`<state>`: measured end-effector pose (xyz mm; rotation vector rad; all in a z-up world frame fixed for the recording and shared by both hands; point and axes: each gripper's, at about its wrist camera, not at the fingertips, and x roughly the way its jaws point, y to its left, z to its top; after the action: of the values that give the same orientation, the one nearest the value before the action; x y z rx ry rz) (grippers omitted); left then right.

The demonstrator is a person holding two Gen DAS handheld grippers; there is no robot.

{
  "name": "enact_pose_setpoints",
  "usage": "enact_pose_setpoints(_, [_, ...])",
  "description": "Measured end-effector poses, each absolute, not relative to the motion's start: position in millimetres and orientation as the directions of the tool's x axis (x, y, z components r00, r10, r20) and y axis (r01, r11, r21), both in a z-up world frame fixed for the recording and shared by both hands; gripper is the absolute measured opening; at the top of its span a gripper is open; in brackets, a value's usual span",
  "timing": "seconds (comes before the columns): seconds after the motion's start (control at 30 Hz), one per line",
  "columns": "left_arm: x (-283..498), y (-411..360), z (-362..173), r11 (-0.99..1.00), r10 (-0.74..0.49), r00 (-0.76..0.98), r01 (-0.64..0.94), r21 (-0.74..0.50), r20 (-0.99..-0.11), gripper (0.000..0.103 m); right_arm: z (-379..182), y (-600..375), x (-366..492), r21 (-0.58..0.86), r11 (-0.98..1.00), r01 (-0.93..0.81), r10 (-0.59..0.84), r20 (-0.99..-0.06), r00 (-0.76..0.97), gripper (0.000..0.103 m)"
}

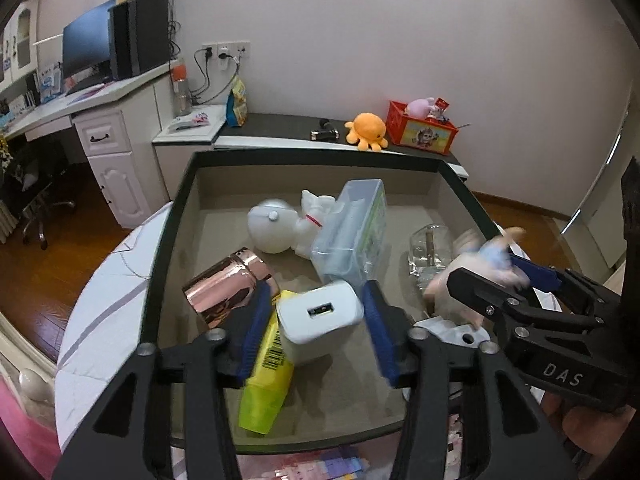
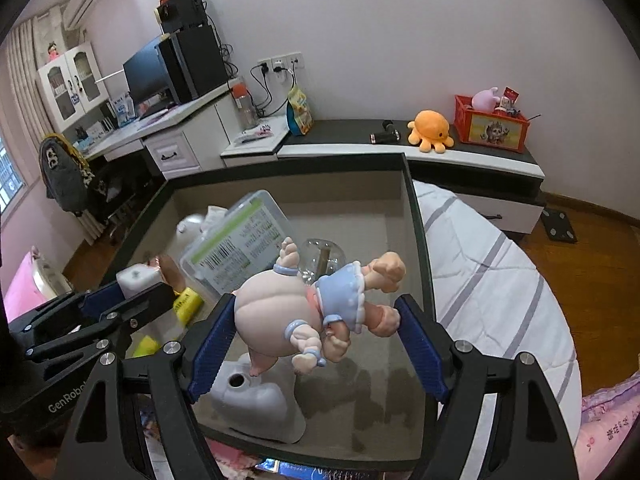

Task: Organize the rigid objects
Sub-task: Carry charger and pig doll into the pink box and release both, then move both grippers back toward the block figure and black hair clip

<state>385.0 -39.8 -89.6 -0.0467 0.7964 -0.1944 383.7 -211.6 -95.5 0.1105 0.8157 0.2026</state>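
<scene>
Left gripper (image 1: 316,328) spread wide, jaws flanking the white charger (image 1: 320,322) without clear contact; it leans on the yellow box (image 1: 266,380) inside the tray (image 1: 168,240). Small, hard, smooth block, probably light and a bit slick: best pinched across its flat sides. Right gripper (image 2: 316,340) also wide, the doll (image 2: 304,312) hanging between its jaws over a white stand (image 2: 260,404); whether either pad actually touches it, I cannot tell. Doll looks like stiff vinyl, thin limbs fragile, so the round body is the safer hold, just ahead of the jaws
</scene>
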Motion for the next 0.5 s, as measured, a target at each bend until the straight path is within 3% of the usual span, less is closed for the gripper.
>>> enact_pose_setpoints(0.03, [382.4,-38.0,-87.3,0.983,-0.183,0.692,0.150,-0.109,-0.698,0.060,-95.3,-211.0,383.8,0.170,0.976,-0.137,0.218,-0.712,0.668,0.082])
enact_pose_setpoints(0.1, [376.5,-31.8,-81.7,0.985,-0.173,0.709,0.135,-0.109,-0.684,0.080,-94.6,-209.4,382.5,0.163,0.977,-0.141,0.215,-0.715,0.665,0.086])
enact_pose_setpoints(0.17, [367.1,-25.3,-74.1,0.988,-0.153,0.736,0.111,-0.105,-0.659,0.091,-93.2,-209.3,380.5,0.164,0.977,-0.138,0.214,-0.714,0.667,0.091])
enact_pose_setpoints(0.2, [363.6,-21.6,-70.9,0.989,-0.148,0.746,0.104,-0.105,-0.649,0.096,-92.2,-210.3,377.7,0.172,0.976,-0.134,0.217,-0.710,0.670,0.100])
enact_pose_setpoints(0.27, [354.6,-13.4,-63.8,0.991,-0.135,0.766,0.090,-0.104,-0.629,0.103,-88.4,-211.7,372.9,0.196,0.971,-0.135,0.235,-0.696,0.678,0.103])
enact_pose_setpoints(0.5, [314.9,7.7,-45.6,0.993,-0.102,0.800,0.051,-0.102,-0.592,0.103,-71.3,-209.9,343.1,0.194,0.974,-0.113,0.215,-0.664,0.716,0.103])
